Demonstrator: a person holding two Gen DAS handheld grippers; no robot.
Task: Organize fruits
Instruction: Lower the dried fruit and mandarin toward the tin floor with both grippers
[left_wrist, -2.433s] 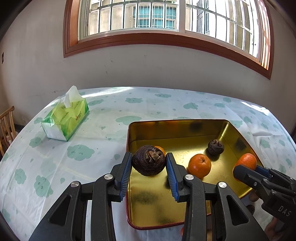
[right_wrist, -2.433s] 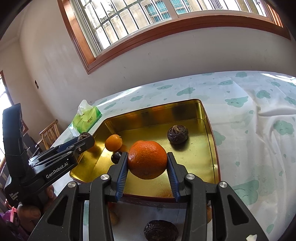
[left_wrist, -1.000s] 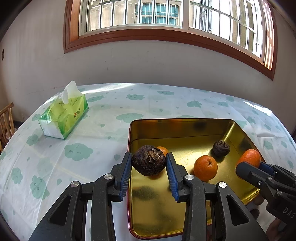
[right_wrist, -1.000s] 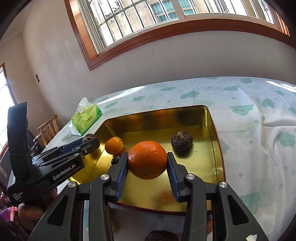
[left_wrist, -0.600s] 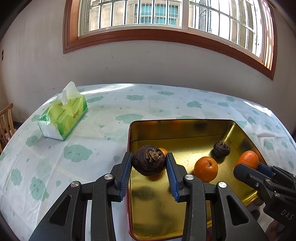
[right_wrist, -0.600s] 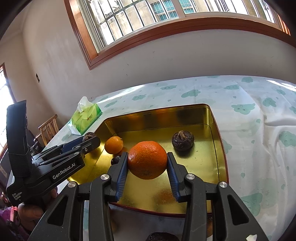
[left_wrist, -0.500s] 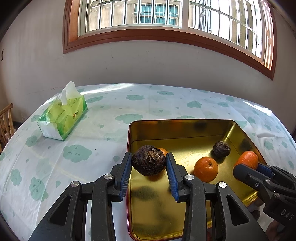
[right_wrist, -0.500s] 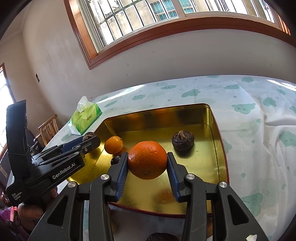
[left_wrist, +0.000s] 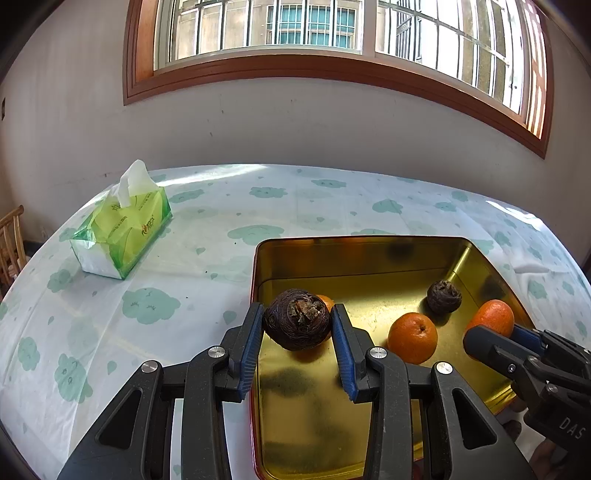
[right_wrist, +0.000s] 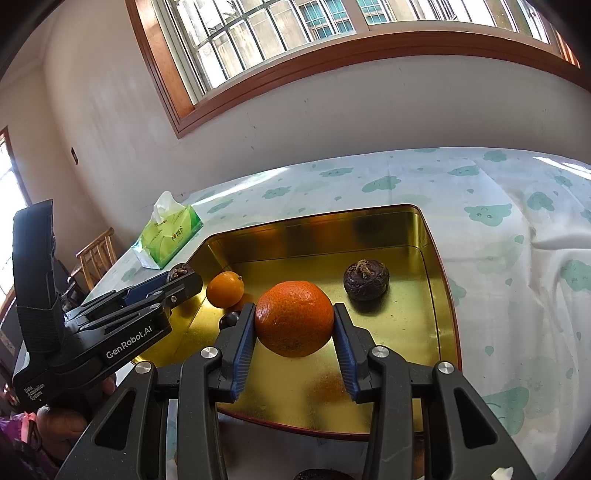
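My left gripper (left_wrist: 297, 326) is shut on a dark brown wrinkled fruit (left_wrist: 295, 314), held above the near left corner of the gold tin tray (left_wrist: 354, 254). Over the tray's near side my right gripper (right_wrist: 294, 326) is shut on a large orange (right_wrist: 294, 314). In the tray lie a small orange (right_wrist: 225, 289), a tiny dark fruit (right_wrist: 229, 319) and a dark brown fruit (right_wrist: 366, 279). The left wrist view shows the right gripper's orange (left_wrist: 489, 317) at the right edge. The left gripper's fruit (right_wrist: 180, 271) shows at the left of the right wrist view.
A green tissue box (left_wrist: 122, 236) stands on the cloud-print tablecloth (left_wrist: 147, 306) to the far left of the tray. A wooden chair (left_wrist: 11, 240) is beyond the table's left edge. Another dark fruit (right_wrist: 319, 474) lies on the cloth near the tray's front rim.
Since the earliest frames both grippers have shifted slightly forward over the tray. Over the last second nothing has moved, and both grips are unchanged.
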